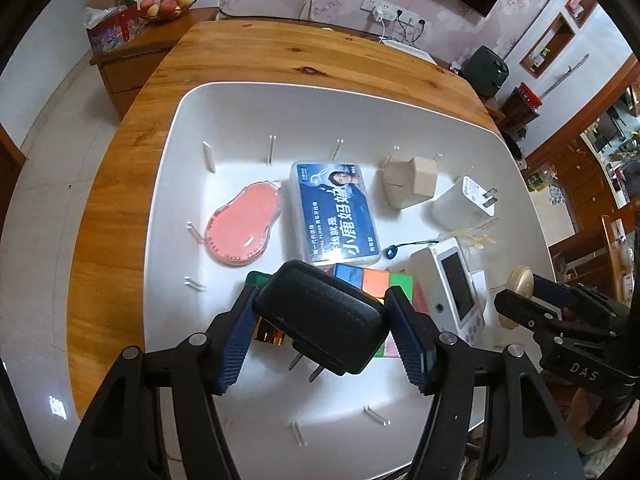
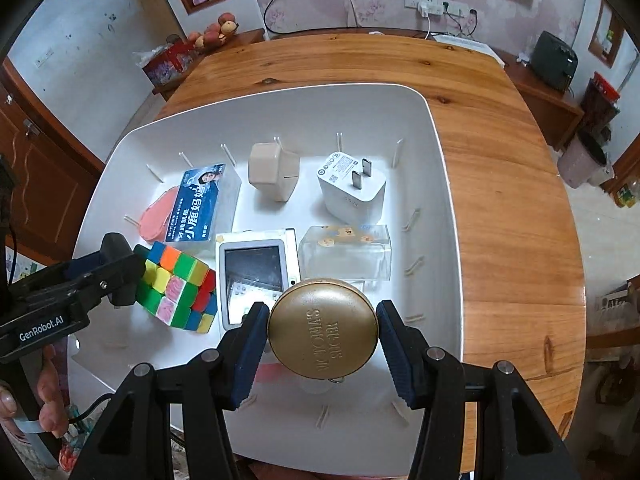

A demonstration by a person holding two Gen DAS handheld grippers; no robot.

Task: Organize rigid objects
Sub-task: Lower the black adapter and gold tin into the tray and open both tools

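Black plug [image 1: 320,316] sits squeezed in my left gripper [image 1: 320,322] above the white tray [image 1: 240,120]. Beside it, over that tray, my right gripper [image 2: 322,330] squeezes a gold tin [image 2: 323,327].

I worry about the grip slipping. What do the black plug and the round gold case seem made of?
Black plug: probably matte, finely textured plastic with dull highlights; bare metal prongs below. Round gold case: satin brushed gold with embossed lettering, either metal or metallic-coated plastic; the look alone leaves it open.
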